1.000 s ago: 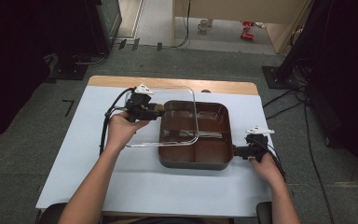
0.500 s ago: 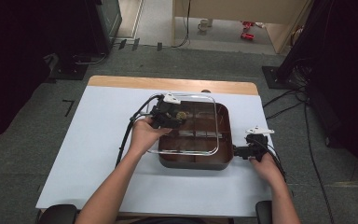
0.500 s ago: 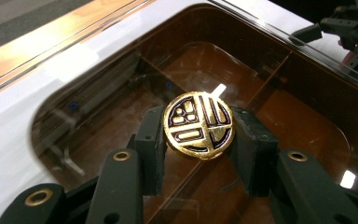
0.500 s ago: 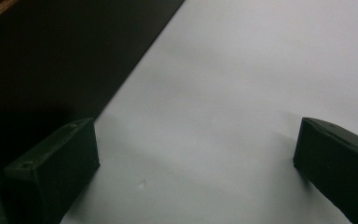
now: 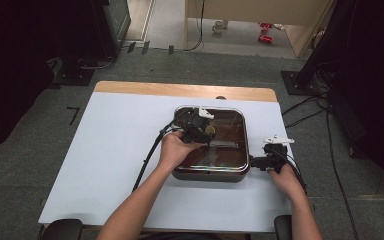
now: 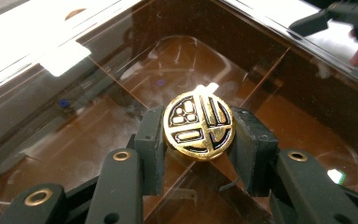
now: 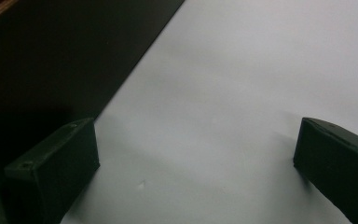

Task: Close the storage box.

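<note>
A square dark brown pan (image 5: 211,174) stands on the table, right of its middle. A glass lid (image 5: 227,150) with a metal rim lies over it, edges lined up with the pan's. My left gripper (image 5: 203,129) is shut on the lid's round gold-and-black knob (image 6: 198,127), one pad on each side of it. Through the glass (image 6: 88,121) I see the brown pan floor. My right gripper (image 5: 258,163) sits low on the table at the pan's right side, open, with nothing between its jaws (image 7: 196,163). The pan's dark wall (image 7: 51,60) is just left of it.
A pale blue-white sheet (image 5: 110,150) covers the table, with a wooden strip (image 5: 180,90) along the far edge. Black cables trail from both grippers toward the near side. Dark stands and floor cables surround the table.
My left gripper has carried the glass lid to the right and down, from left of the pan to squarely over it. The right hand has stayed put.
</note>
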`<state>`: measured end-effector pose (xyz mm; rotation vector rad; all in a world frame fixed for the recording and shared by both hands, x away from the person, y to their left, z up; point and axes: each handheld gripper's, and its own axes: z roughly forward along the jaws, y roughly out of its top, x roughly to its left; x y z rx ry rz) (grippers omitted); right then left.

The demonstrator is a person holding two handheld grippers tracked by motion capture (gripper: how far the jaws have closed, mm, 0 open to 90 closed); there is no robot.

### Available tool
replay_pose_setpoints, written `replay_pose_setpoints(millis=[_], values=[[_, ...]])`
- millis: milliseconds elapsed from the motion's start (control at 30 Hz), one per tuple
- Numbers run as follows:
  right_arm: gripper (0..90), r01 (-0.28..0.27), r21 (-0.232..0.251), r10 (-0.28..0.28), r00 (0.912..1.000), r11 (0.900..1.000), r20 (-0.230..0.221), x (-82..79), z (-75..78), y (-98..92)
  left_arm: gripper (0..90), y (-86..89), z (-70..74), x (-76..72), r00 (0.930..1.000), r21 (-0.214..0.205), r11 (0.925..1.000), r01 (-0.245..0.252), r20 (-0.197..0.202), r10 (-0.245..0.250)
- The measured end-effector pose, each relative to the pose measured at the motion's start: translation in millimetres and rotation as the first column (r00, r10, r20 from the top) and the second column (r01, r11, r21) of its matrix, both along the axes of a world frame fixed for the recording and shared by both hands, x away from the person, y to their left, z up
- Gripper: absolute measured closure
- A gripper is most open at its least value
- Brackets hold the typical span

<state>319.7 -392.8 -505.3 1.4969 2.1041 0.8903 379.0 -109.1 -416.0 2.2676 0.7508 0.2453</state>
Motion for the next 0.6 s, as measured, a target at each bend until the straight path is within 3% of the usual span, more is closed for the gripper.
replay_pose_setpoints(millis=[100,600], values=[[0.0,0.0,0.001,0.0,1.0,1.0,0.0,0.0,-0.1,0.0,59.2,-2.8,-1.5,-2.9,1.0,0.01,0.9999,0.0,0.005,0.0],[0.0,0.0,-0.001,0.0,1.0,1.0,0.0,0.0,0.0,0.1,59.2,-1.3,0.2,2.4,0.9984,0.0,1.0,0.003,-0.057,-0.003]])
